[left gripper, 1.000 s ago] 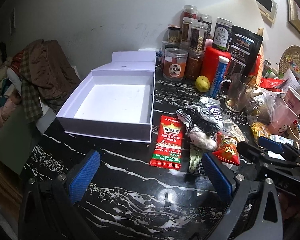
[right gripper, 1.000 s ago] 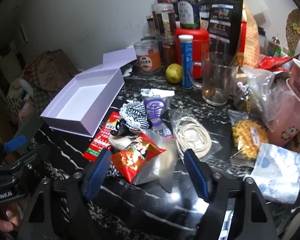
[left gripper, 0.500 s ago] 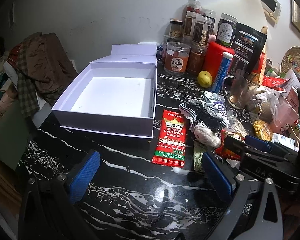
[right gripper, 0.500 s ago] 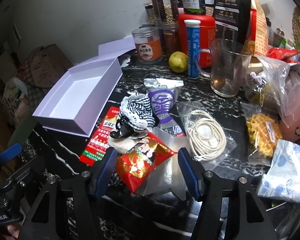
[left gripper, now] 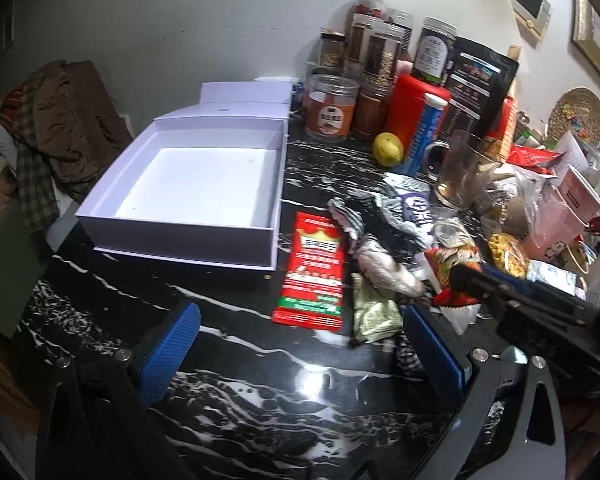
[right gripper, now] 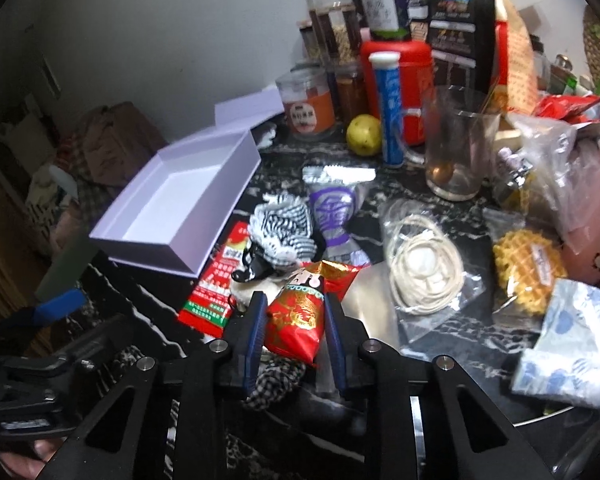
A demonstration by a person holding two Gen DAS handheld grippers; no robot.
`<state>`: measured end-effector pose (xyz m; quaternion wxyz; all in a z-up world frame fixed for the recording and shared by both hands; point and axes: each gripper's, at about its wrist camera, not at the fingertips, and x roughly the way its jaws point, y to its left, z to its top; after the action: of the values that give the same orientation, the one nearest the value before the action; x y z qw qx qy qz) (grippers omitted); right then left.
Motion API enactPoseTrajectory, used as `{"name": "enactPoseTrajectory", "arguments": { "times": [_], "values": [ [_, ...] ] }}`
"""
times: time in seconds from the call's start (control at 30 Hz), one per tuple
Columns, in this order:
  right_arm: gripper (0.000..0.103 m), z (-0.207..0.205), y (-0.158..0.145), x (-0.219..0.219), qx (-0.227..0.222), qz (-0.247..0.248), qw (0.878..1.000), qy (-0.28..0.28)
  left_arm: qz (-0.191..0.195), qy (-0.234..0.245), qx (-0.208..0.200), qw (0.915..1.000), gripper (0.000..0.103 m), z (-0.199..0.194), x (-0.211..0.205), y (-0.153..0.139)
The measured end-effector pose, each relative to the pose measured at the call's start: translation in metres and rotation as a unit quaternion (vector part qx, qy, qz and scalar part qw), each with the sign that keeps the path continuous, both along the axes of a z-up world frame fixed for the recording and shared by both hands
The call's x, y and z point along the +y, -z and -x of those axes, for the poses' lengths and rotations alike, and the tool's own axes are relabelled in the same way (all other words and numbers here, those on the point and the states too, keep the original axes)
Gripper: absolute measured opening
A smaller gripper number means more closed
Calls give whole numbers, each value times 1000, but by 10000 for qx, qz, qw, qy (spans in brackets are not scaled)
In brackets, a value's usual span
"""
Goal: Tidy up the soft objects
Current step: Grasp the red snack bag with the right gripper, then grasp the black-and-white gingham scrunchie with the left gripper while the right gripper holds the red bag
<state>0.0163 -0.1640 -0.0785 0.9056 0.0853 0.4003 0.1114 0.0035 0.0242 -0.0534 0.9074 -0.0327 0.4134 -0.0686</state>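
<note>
My right gripper [right gripper: 293, 304] is closing, and its blue pads press both sides of a red snack packet [right gripper: 300, 316] at the near edge of a heap of soft things. In that heap lie a striped cloth [right gripper: 284, 228], a purple-and-silver packet [right gripper: 332, 212], a red-and-green sachet [right gripper: 216, 288] and a checked cloth [right gripper: 276, 376] under the fingers. The left wrist view shows the same red snack packet [left gripper: 452, 264] held at the right. My left gripper [left gripper: 300, 332] hangs open over the black marble table [left gripper: 220, 400], with nothing between its pads. An open white box [left gripper: 180, 236] stands empty at the left.
Jars [left gripper: 332, 108], a red canister [right gripper: 400, 76], a blue tube [right gripper: 388, 112], a lemon [right gripper: 364, 135] and a glass mug [right gripper: 456, 148] crowd the back. A bagged cord [right gripper: 420, 268], a waffle pack [right gripper: 528, 268] and a pink cup [right gripper: 592, 232] lie right. Clothes [left gripper: 60, 120] are piled beyond the table's left edge.
My right gripper's jaws have come together from wide open onto the red snack packet. The left gripper has stayed open and about where it was.
</note>
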Motion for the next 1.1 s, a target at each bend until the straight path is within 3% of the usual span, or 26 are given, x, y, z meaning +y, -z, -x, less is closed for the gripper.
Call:
{"name": "enactPoseTrajectory", "arguments": {
  "times": [0.33, 0.47, 0.7, 0.8, 0.87, 0.97, 1.1],
  "values": [
    [28, 23, -14, -34, -143, -19, 9997, 181, 339, 724, 175, 9966, 103, -3, -39, 10],
    [28, 31, -10, -46, -93, -31, 9995, 302, 335, 1046, 357, 9933, 83, -4, -60, 23],
    [28, 39, -1, -60, 37, -97, 9991, 413, 186, 1434, 609, 9876, 70, 2, -86, 45],
    [28, 42, 0, -61, 47, -96, 9992, 397, 90, 1521, 656, 9861, 59, 4, -93, 54],
    [28, 43, 0, -61, 41, -95, 9992, 382, 35, 1558, 687, 9854, 42, 4, -95, 60],
    [28, 45, 0, -60, 43, -64, 9993, 371, -5, 1543, 703, 9855, 29, 3, -94, 67],
    [28, 49, 2, -56, 73, -64, 9994, 323, 67, 1510, 666, 9863, 23, 6, -86, 66]
  ]
}}
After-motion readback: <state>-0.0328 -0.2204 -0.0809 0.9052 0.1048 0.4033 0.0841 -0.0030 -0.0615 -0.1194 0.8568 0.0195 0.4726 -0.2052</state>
